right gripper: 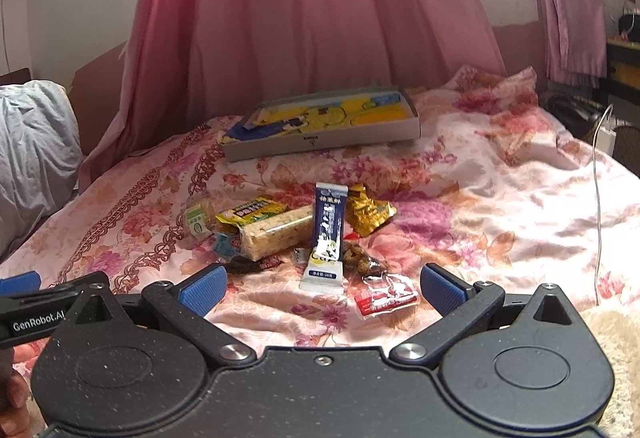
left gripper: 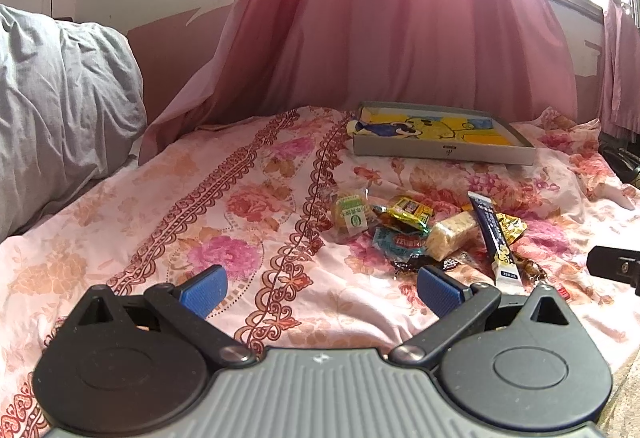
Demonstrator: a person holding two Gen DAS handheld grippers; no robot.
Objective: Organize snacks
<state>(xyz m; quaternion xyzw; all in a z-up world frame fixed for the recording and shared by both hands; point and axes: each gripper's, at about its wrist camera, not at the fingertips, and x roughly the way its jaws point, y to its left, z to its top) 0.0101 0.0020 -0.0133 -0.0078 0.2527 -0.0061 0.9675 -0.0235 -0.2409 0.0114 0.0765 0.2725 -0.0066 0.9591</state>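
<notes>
A heap of wrapped snacks (right gripper: 304, 234) lies on a bed (right gripper: 500, 198) spread with a floral sheet, near the middle, with a shallow grey box (right gripper: 320, 142) lined in yellow cartoon print sitting well behind it at the foot of a pink curtain (right gripper: 300, 18). The left gripper (left gripper: 320, 292) and the right gripper (right gripper: 322, 290) both hover short of the pile, jaws spread wide and holding nothing. A dark blue stick sachet (right gripper: 328, 234) lies across a pale rice-crisp bar (right gripper: 276, 232); a gold packet (right gripper: 370, 212) sits just beside them, and a red-and-white wrapper (right gripper: 386, 298) lies nearest the right gripper. Several wrappers are half buried under others, and their print is too small to read. A dark-wrapped sweet (right gripper: 248, 264) at the pile's near edge is hard to make out. A rumpled grey duvet (left gripper: 60, 110) is cut off at the left edge. Part of a hand (right gripper: 16, 378) shows at the lower left corner of the right wrist view.
</notes>
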